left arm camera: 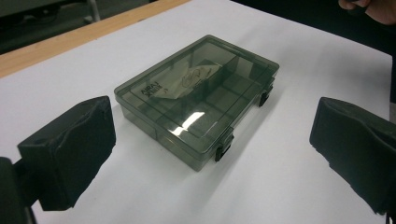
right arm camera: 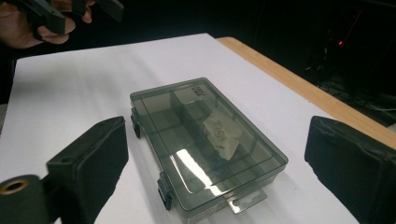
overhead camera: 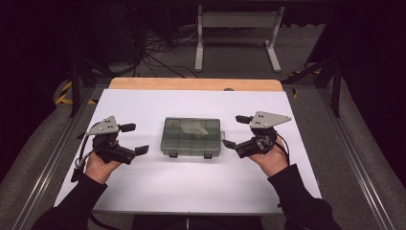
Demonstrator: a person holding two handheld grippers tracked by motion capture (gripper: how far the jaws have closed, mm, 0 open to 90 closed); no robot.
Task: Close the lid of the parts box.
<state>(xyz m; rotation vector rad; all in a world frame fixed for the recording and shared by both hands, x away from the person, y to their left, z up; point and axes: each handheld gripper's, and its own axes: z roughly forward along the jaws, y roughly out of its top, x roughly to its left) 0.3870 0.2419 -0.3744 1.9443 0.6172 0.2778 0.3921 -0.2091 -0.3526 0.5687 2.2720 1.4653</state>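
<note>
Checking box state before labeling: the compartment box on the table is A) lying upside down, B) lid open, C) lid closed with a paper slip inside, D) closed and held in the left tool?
C: the box sits lid-down flat, with the paper slip visible through the lid.

Bright table, dark room
Overhead light glares off the box lid point(right arm camera: 201, 172); surroundings dim, high view soft.
</note>
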